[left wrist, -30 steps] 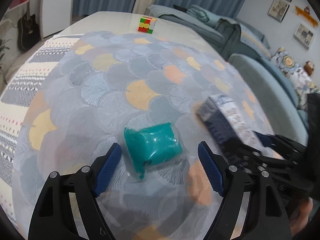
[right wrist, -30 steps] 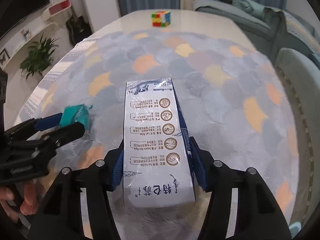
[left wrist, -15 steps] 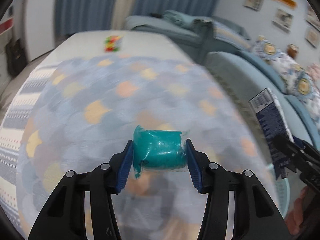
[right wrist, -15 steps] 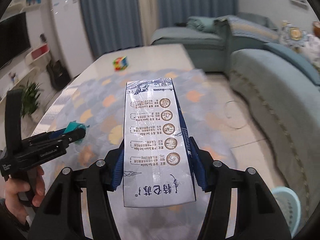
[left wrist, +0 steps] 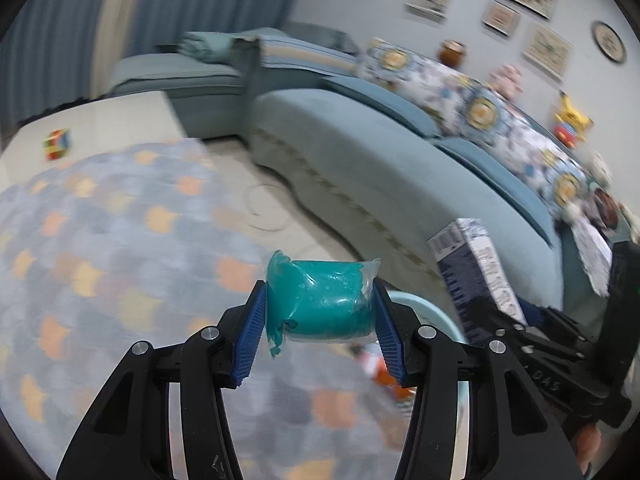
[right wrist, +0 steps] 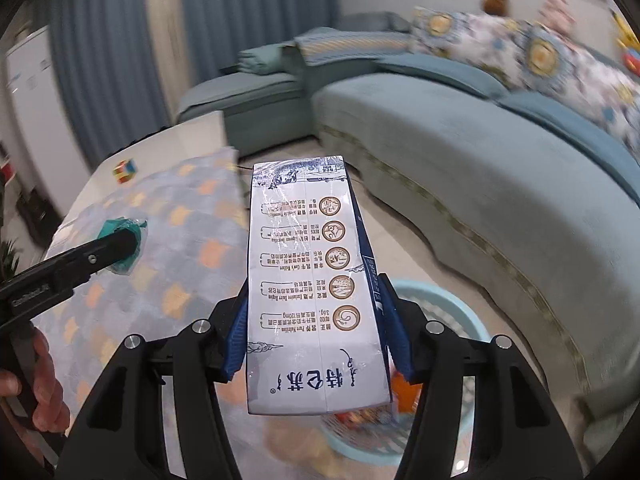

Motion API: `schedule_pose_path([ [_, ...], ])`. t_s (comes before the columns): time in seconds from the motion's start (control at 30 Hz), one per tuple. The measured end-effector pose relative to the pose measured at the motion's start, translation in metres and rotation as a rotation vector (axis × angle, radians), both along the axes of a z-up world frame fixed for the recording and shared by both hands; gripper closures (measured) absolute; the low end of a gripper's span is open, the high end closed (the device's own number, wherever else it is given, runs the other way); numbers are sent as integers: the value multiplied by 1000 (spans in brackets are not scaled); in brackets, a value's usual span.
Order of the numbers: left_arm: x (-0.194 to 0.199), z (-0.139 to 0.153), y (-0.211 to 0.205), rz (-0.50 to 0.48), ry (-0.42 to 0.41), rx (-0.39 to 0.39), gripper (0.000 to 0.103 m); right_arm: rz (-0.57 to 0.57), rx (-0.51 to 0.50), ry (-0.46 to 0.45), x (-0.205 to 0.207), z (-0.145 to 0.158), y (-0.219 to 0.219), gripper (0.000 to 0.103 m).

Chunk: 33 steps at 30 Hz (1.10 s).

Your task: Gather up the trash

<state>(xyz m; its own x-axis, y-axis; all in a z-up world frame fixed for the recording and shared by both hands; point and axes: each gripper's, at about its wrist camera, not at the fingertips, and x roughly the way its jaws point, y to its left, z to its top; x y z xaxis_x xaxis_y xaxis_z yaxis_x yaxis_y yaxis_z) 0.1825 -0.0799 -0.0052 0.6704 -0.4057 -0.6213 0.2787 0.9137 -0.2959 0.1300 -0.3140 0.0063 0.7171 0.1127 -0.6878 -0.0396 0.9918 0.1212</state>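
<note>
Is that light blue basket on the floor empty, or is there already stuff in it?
Not empty. In the right wrist view the light blue basket holds orange and red wrappers, partly hidden behind the milk carton.

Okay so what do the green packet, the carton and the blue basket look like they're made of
Green packet: thin clear plastic film around a soft teal filling; it shines and wrinkles at the sealed ends between the left tool pads.
Carton: printed paperboard with a glossy coat or film, judging by the sharp folds and glare streaks.
Basket: probably moulded plastic, pale blue with a slotted wall.

Milk carton [right wrist: 316,280]: seemingly "特仑苏", "120mg".
</note>
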Motion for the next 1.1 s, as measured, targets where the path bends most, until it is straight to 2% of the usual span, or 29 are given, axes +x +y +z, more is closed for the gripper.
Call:
schedule_pose_path([
  [0.27,-4,-39,-88,-157,91,17,53,-157,42,149,-25,-48,-76,49],
  [0.4,-3,-60,-113,-195,138,59,53,-190,60,243,-28,-74,-94,48],
  [0.5,-4,-68,-123,-215,146,81,52,-205,74,272,-31,-85,-97,47],
  [0.57,-3,-69,-127,-231,146,81,51,-211,92,282,-32,-89,-99,46],
  [0.67,-2,-70,-130,-235,145,71,40,-222,96,281,-32,-89,-103,42],
  [0.83,-5,-67,-124,-241,149,42,35,-216,97,267,-40,-84,-106,42],
  [1.0,-20,-55,-105,-241,122,35,32,-182,96,244,-53,-76,-94,42],
  [1.1,-35,-43,-86,-219,90,29,26,-158,87,212,-62,-64,-80,42],
])
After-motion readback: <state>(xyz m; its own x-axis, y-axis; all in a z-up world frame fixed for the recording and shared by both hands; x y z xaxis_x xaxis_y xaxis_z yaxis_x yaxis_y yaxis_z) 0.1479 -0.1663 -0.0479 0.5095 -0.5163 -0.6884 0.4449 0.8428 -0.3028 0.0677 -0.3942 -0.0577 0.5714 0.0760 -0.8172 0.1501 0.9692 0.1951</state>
